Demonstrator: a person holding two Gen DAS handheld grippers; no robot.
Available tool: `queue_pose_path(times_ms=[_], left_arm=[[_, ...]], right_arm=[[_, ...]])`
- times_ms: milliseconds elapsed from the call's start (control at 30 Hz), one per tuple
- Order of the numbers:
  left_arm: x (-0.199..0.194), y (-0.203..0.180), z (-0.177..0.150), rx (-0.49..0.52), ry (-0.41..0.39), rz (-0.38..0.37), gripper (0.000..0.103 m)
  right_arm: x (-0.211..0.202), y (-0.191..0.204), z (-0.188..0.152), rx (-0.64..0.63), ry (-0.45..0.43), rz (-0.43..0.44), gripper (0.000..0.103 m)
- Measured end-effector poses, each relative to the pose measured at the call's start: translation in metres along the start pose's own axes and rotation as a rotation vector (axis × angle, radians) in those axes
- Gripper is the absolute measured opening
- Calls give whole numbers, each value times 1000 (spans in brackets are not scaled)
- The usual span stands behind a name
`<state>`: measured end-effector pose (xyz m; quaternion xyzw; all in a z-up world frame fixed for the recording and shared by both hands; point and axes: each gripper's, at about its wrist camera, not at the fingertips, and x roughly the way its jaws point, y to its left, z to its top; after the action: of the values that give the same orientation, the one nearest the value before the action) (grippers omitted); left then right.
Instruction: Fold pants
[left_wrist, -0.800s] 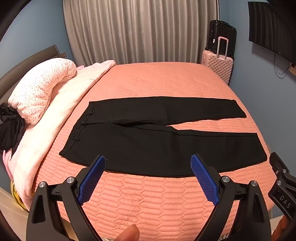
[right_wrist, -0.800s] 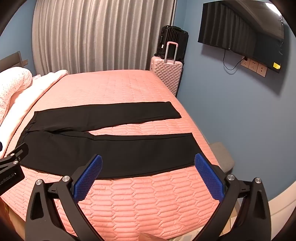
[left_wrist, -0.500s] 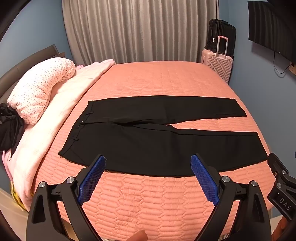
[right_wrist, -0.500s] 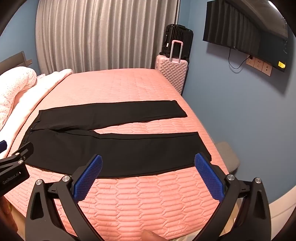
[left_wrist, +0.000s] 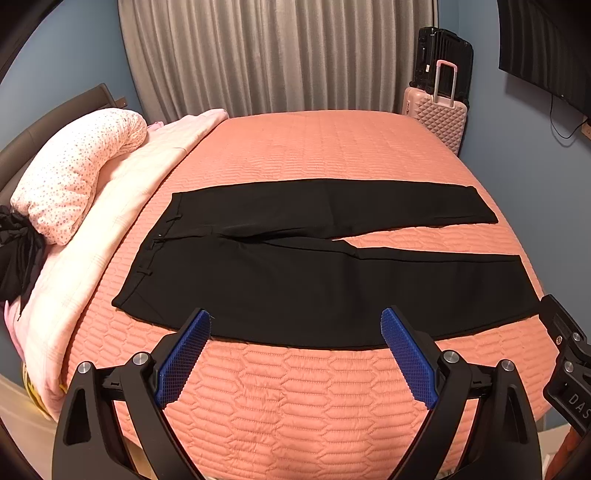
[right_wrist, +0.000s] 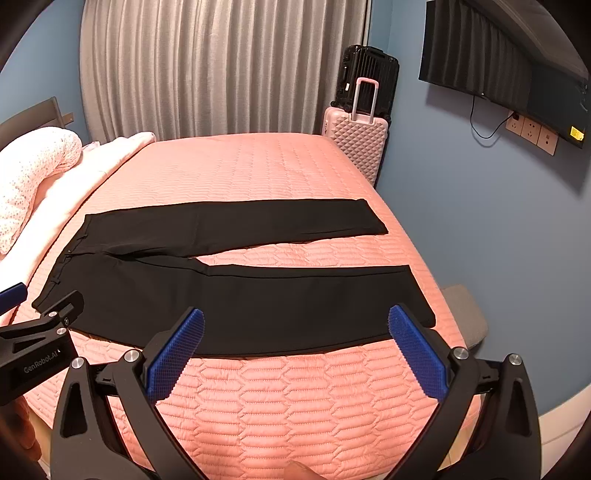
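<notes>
Black pants (left_wrist: 314, 266) (right_wrist: 229, 288) lie flat and spread on the salmon quilted bed (left_wrist: 314, 147) (right_wrist: 240, 170), waistband to the left, both legs running right with a gap between them. My left gripper (left_wrist: 295, 325) hovers open above the near edge of the closer leg, nothing between its blue pads. My right gripper (right_wrist: 295, 325) hovers open over the same leg, further towards its hem, also empty. Each gripper's black body shows at the edge of the other's view.
A pink blanket (left_wrist: 110, 206) and a dotted pillow (left_wrist: 74, 173) lie along the bed's left side. A pink suitcase (right_wrist: 356, 144) and a black one (right_wrist: 369, 77) stand at the far right corner. A TV (right_wrist: 498, 70) hangs on the blue wall; a grey stool (right_wrist: 465, 310) stands right of the bed.
Both grippers have crept forward and down towards the pants; the right wrist view has swung a little to the right. The pants lie unmoved.
</notes>
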<state>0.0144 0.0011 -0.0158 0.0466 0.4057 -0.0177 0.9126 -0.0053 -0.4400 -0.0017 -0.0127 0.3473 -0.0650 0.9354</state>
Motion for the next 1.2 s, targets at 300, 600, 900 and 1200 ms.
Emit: queue_pose_path(times_ms=[300, 600, 900, 1200], left_arm=[[-4, 2, 0, -8, -6, -2, 92], [-7, 4, 3, -12, -18, -2, 92], [-6, 1, 0, -7, -24, 3, 92], [-8, 0, -3, -5, -27, 9, 92]], right_arm=[[-3, 4, -2, -7, -7, 1, 98], [-7, -6, -2, 37, -6, 14, 98], [-9, -7, -2, 41, -6, 6, 98], [-10, -8, 0, 42, -8, 3, 98]])
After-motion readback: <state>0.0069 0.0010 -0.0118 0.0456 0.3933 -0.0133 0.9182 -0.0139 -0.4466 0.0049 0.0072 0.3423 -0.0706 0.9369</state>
